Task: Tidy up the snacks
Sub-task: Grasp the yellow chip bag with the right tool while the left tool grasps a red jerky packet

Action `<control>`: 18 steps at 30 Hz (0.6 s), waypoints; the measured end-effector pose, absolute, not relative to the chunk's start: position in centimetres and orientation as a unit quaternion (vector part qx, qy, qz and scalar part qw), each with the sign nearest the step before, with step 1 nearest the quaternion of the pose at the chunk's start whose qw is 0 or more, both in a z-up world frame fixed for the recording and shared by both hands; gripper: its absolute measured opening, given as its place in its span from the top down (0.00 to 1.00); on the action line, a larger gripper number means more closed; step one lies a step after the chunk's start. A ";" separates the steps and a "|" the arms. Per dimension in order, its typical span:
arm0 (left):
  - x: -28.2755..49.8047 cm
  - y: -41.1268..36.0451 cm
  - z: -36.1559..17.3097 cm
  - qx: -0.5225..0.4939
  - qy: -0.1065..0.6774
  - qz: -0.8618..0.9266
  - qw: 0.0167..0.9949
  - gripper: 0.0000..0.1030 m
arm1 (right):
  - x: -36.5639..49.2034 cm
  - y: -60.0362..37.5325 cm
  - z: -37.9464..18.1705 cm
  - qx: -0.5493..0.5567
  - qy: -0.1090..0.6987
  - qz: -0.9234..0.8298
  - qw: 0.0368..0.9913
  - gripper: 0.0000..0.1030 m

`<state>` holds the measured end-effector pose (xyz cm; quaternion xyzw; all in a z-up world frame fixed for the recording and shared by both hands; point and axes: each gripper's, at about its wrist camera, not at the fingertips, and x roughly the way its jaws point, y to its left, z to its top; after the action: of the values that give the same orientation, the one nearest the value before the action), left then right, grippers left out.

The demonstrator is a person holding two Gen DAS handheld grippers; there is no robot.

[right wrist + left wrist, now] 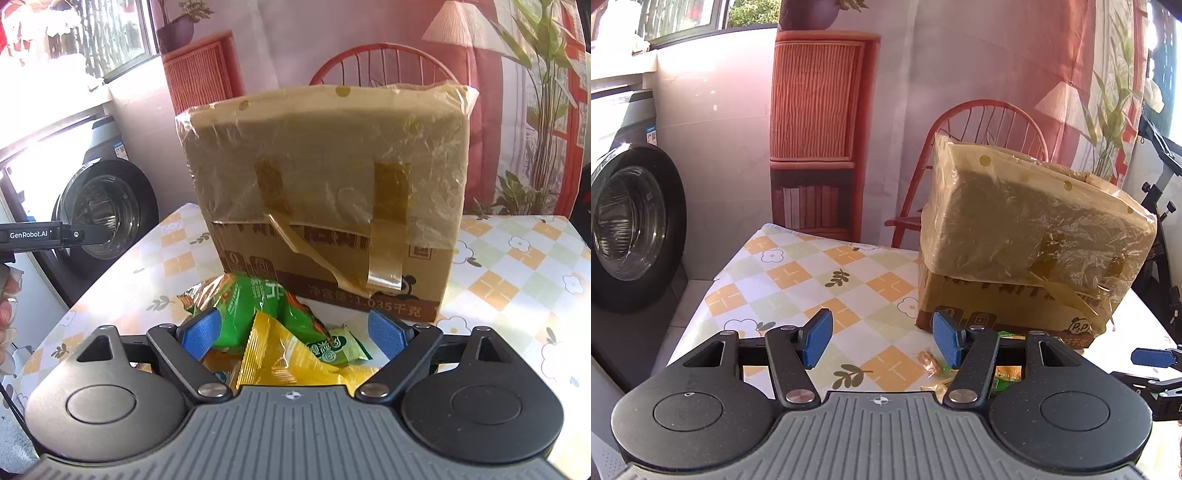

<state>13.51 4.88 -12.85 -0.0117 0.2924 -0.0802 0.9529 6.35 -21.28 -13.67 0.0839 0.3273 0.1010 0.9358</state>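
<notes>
Right hand-held gripper [293, 334]: jaws spread wide, holding nothing; the blue pads straddle the snack pile without visibly touching it.
Left hand-held gripper [882, 338]: also wide open and empty, over bare tablecloth, with the snacks at its 3 o'clock.
Snacks: a loose heap on the desk [517, 266], just in front of the cardboard box [328, 184]; from the right wrist view they sit at 12 o'clock, close in.
Green packet [258, 314]: the biggest item, lying on top and leaning toward the box base.
Yellow wrappers [280, 358]: overlapping under and beside the green packet, nearest the camera.
Small green sachet [338, 349]: at about 1 o'clock in the pile, touching the yellow wrappers.
Box: upright at 12 o'clock, wrapped in crinkled clear film, with tape strips peeling off its front; whether it is open on top I cannot tell.
Likely step: choosing one packet from the heap.
Risk, double pick: the packets overlap, so closing here could pinch two at once or drag neighbours along.
Risk, slip: glossy, puffy wrappers may squirt out from between the pads if gripped at a loose edge.
Risk, snag: the dangling tape hangs near the pile and could stick to a lifted packet.
Risk, clash: both tools work close together at the heap.
</notes>
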 end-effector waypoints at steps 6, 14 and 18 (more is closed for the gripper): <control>13.0 5.3 -14.0 -0.009 0.302 -0.074 0.950 0.39 | 5.9 -19.7 -15.4 0.062 0.367 0.075 0.925 0.08; 12.4 6.0 -15.9 -0.010 0.325 -0.066 0.943 0.40 | 6.7 -18.6 -17.6 0.040 0.414 0.061 0.907 0.08; 12.0 6.6 -17.4 -0.023 0.348 -0.068 0.935 0.40 | 6.4 -18.6 -18.8 0.031 0.424 0.050 0.904 0.11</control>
<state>12.02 6.56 -17.36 -0.0227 0.3480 -0.0684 0.9347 6.42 -18.62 -18.76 0.0308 0.4239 0.0497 0.9038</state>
